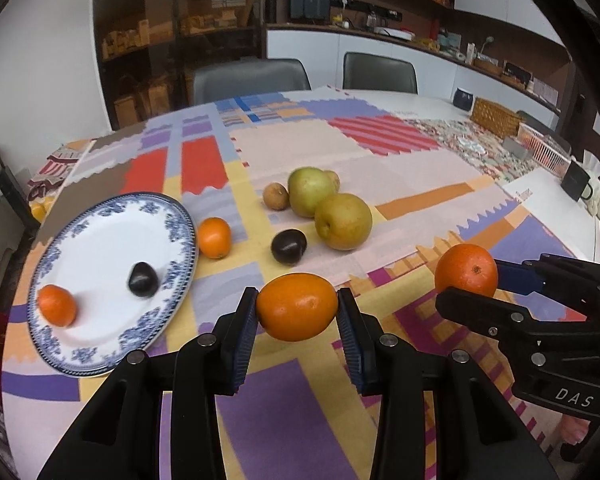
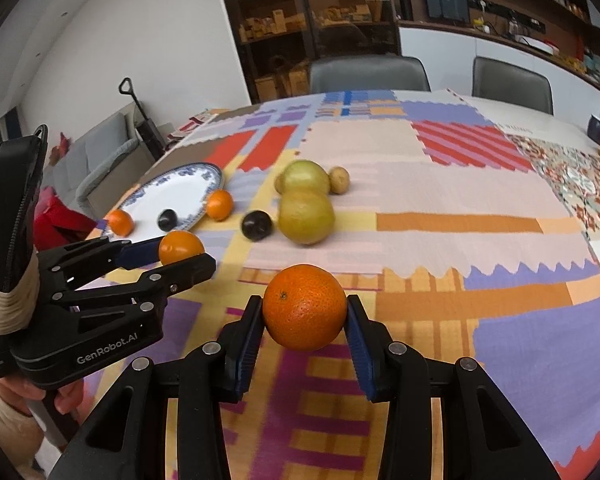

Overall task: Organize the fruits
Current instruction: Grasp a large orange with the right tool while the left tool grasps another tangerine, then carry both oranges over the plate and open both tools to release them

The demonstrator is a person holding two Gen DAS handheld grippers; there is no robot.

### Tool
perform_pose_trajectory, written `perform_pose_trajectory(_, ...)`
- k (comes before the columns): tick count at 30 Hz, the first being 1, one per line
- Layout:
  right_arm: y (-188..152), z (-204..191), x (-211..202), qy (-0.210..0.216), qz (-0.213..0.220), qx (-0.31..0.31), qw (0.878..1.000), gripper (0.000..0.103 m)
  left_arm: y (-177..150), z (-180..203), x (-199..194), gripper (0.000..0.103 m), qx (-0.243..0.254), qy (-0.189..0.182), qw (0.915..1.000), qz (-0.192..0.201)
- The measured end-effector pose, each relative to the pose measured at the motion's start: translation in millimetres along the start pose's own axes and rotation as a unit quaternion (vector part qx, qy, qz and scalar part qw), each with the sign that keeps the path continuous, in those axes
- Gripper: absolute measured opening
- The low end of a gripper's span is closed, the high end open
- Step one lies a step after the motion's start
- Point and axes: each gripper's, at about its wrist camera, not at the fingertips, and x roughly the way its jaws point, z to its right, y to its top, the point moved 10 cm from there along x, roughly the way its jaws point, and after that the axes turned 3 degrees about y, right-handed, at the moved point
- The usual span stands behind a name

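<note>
My left gripper (image 1: 297, 307) is shut on a smooth orange (image 1: 297, 307), lifted above the patchwork tablecloth; it also shows at the left in the right wrist view as the left gripper (image 2: 182, 250). My right gripper (image 2: 305, 308) is shut on a rougher orange (image 2: 305, 308), seen too at the right of the left wrist view as that orange (image 1: 466, 270). A blue-and-white plate (image 1: 100, 236) at the left holds a small orange (image 1: 57, 306) and a dark plum (image 1: 143, 279). Beside the plate lies another orange (image 1: 214, 237).
In the middle of the cloth lie a dark plum (image 1: 288, 247), two yellow-green pears (image 1: 342, 221) (image 1: 310, 191) and small brown fruits (image 1: 276, 197). A wicker basket (image 1: 494, 117) and a pink basket (image 1: 542, 146) stand far right. Two chairs (image 1: 252, 80) stand behind the table.
</note>
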Motion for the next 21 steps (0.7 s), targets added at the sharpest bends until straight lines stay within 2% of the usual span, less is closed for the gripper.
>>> perform_pose_trajectory(9, 25, -31, -11, 0.024, 0.028, -0.025, 0.999, 0.042, 5, -29, -39, 0.038, -0.022, 0.030, 0.9984, 0.042)
perform_pose_trajectory(21, 66, -87, -3, 0.065, 0.056, -0.072, 0.994, 0.042, 11, -92, -78, 0.038, -0.049, 0.097, 0.9910, 0.078)
